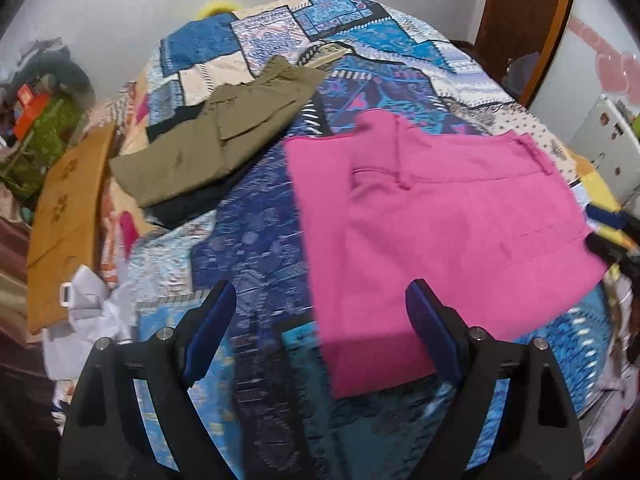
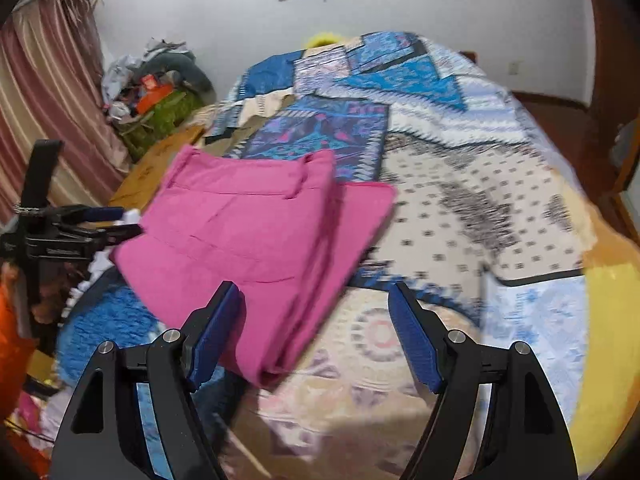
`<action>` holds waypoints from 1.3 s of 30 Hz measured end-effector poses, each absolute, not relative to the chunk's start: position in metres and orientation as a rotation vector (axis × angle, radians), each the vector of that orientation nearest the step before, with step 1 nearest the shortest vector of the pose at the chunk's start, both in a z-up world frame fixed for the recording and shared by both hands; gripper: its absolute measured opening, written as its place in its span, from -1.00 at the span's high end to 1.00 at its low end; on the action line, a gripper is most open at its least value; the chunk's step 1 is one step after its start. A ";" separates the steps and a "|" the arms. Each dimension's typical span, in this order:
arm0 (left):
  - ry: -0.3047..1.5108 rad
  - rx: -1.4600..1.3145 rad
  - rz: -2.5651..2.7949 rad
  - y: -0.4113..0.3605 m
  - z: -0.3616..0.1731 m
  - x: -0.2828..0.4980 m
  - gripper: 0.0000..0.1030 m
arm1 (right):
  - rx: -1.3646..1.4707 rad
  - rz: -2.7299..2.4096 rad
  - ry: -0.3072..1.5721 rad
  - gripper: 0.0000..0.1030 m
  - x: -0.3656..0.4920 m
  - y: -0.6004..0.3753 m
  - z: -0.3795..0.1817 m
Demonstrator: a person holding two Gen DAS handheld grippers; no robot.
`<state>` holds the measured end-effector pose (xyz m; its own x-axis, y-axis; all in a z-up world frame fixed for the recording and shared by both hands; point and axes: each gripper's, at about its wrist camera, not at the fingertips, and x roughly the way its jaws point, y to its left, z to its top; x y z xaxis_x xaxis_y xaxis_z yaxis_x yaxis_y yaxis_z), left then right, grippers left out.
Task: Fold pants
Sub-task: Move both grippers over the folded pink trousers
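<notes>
- The pink pants [image 1: 436,216] lie on the bed [image 1: 256,216], on its patchwork blanket, already folded into a compact stack of several layers. The waistband with its belt loops sits on the far side, and a lower layer sticks out past the top one.
- In the right wrist view the same pink pants [image 2: 256,240] show a thick rounded fold at the near edge, so the legs look doubled over at least once.
- I judge the folding of this pair nearly or wholly finished. What may remain is squaring the layers that do not line up, or moving the stack aside.
- A folded olive pair of pants [image 1: 212,136] rests farther up the bed on something dark, well apart from the pink pair; it looks like finished work.
- The left tongs [image 1: 320,336] hang released above the near corner of the pink pants, with nothing pinched between the blue pads.
- The right tongs [image 2: 316,340] are likewise spread wide and empty, just over the near fold of the stack.
- An orange-brown cloth [image 1: 68,216] with small dark printed marks lies off the left side of the bed.
- No brand, label or legible writing shows in either view; both are blurred.
</notes>
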<state>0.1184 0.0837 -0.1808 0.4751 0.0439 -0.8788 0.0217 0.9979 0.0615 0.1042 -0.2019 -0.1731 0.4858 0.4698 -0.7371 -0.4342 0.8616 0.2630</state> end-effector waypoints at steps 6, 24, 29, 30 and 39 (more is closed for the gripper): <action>0.993 0.073 0.024 0.088 -0.154 0.120 -0.70 | 0.047 0.521 0.875 -0.42 0.106 -0.214 -0.155; 1.019 0.063 -0.251 0.017 -0.175 0.181 0.33 | -0.116 0.738 0.908 0.18 0.140 -0.122 -0.162; 0.982 0.153 -0.254 0.011 -0.186 0.163 0.33 | -0.101 0.744 0.928 0.18 0.136 -0.127 -0.171; 0.981 0.157 -0.257 0.013 -0.185 0.160 0.32 | -0.105 0.745 0.927 0.18 0.133 -0.128 -0.170; 0.975 0.137 -0.210 0.042 -0.182 0.127 0.32 | -0.107 0.680 0.911 0.22 0.112 -0.157 -0.167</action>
